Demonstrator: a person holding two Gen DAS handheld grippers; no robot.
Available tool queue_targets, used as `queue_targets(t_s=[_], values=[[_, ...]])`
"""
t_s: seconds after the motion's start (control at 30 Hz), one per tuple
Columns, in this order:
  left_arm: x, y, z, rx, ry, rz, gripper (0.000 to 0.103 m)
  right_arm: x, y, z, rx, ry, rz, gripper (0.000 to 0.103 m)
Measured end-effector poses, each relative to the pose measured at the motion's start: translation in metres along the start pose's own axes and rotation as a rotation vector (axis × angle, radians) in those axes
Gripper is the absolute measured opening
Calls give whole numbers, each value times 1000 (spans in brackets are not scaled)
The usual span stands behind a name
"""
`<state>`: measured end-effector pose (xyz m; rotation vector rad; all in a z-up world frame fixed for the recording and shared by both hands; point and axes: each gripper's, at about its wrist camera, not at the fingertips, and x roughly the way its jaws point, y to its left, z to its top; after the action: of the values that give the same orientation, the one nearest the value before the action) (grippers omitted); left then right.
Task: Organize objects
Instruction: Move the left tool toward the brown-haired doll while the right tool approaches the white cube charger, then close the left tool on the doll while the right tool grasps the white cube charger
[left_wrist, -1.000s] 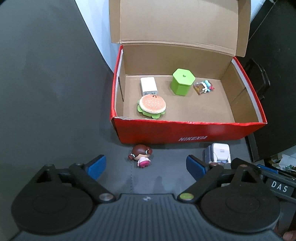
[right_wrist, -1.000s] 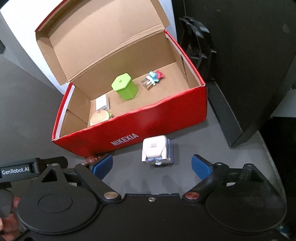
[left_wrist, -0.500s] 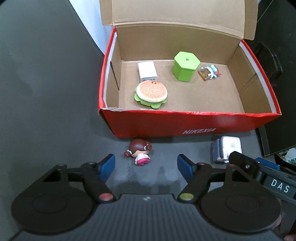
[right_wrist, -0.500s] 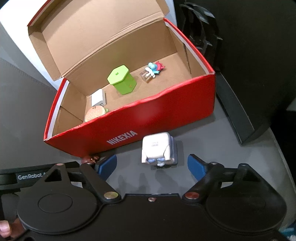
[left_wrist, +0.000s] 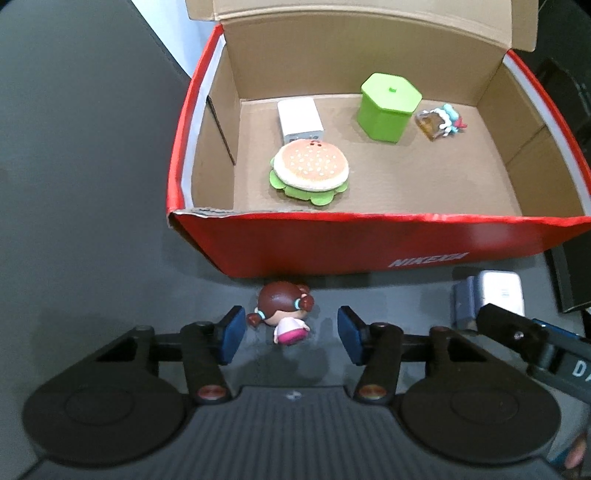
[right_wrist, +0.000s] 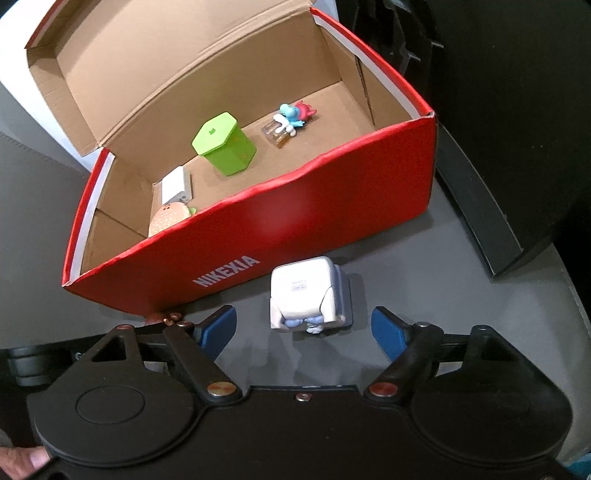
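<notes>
A dark grey tabletop (left_wrist: 85, 192) carries an open red cardboard box (left_wrist: 369, 243), its lid flap raised at the far side against a white wall. Black furniture stands to the right. Inside the box lie a burger toy (left_wrist: 310, 170), a white block (left_wrist: 299, 120), a green hexagonal container (left_wrist: 388, 105) and a small blue-and-red figure (left_wrist: 441, 122).

Just near of the box's front wall, a brown-haired doll (left_wrist: 282, 314) sits between the left gripper's (left_wrist: 291, 334) blue pads, which have just been closing but stand clear of it.

To its right, a white cube figure (right_wrist: 304, 295) sits between the right gripper's (right_wrist: 304, 332) jaws, likewise closing, still apart.
</notes>
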<state>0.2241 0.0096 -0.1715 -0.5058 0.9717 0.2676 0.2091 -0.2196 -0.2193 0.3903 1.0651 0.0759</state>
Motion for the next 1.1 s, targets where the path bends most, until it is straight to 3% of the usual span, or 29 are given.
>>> queue_targets(t_s=[0.2, 0.43, 0.67, 1.1], values=[[13, -1, 2, 23, 27, 52, 46, 8, 4, 0, -11, 14, -10, 79], [27, -4, 3, 39, 48, 78, 44, 15, 4, 1, -27, 25, -30, 76], [30, -6, 3, 32, 62, 90, 41, 19, 1, 1, -20, 42, -34, 53], [23, -15, -10, 20, 132, 58, 41, 12, 4, -2, -51, 36, -42, 49]])
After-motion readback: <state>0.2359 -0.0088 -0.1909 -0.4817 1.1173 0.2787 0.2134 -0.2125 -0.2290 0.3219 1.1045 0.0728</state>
